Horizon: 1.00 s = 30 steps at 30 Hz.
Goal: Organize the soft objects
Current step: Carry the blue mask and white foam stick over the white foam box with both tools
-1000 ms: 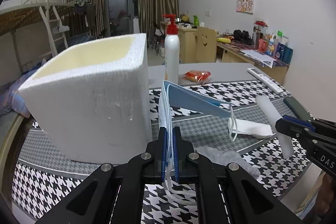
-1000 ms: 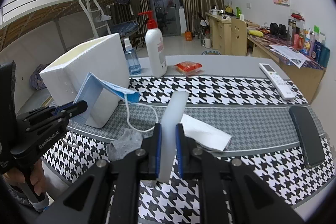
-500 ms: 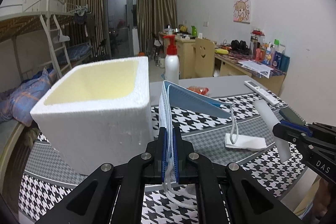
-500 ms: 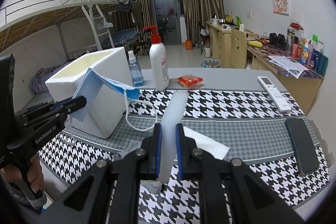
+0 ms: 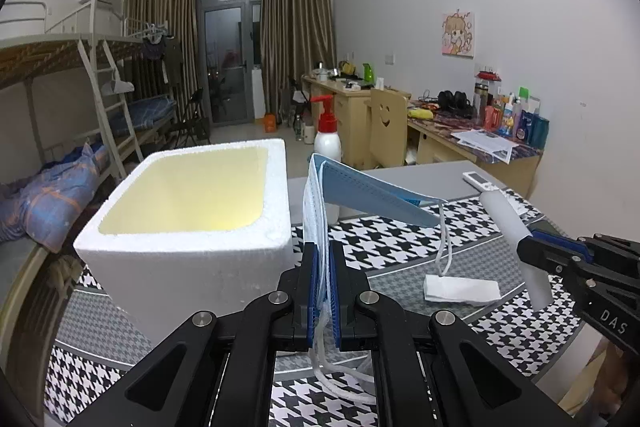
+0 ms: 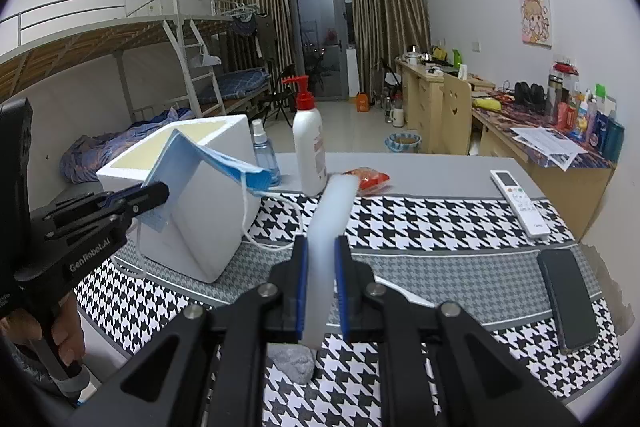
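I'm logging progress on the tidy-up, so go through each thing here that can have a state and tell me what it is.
left gripper: shut on the face mask
face mask: lifted, loops dangling
right gripper: shut on the foam strip
foam strip: held off the table
foam box: open, nothing visible inside
pump bottle: upright
spray bottle: upright
folded tissue: flat on the table
phone: screen dark

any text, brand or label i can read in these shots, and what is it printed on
"GenRobot.AI": on the body of the left gripper, seen from the right wrist.
"DAS": on the body of the right gripper, seen from the left wrist; the word runs out of frame.
Label on the white pump bottle: red print, too blurred to read.
Remote control buttons, papers and desk bottles: too small to read.
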Motion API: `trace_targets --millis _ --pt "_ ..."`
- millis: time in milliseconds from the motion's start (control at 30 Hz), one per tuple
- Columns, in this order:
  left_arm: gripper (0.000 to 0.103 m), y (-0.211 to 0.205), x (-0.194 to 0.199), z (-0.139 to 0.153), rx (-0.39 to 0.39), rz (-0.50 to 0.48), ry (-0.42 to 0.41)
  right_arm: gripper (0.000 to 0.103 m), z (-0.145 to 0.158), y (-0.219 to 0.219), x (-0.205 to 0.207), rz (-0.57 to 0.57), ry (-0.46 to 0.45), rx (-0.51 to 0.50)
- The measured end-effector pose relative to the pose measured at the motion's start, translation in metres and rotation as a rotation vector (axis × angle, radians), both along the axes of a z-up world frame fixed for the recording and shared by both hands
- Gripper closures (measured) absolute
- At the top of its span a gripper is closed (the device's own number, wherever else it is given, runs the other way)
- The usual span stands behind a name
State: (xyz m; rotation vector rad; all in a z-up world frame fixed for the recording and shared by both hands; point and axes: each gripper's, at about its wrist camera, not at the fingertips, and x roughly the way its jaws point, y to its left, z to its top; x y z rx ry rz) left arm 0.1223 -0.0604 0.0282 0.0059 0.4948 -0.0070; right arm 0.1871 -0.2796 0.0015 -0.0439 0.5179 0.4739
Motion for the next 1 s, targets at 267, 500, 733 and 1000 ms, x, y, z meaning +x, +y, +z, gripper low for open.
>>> trace_targets --millis 267,500,733,1000 --pt "0.097 0.0 0.0 0.011 -0.005 -0.013 -0.022 0.087 0.005 0.001 -0.001 0.003 -0.02 -0.001" --pt "0.097 0.001 0.0 0.02 -0.006 -0.013 -0.048 0.087 0.012 0.004 -0.001 0.006 -0.039 0.001" --pt "0.097 0.005 0.003 0.027 -0.006 -0.01 -0.064 0.087 0.018 0.007 0.0 0.007 -0.054 0.001" --pt "0.097 0.009 0.004 0.035 0.001 0.008 -0.097 0.087 0.025 0.011 0.001 0.017 -0.077 0.003"
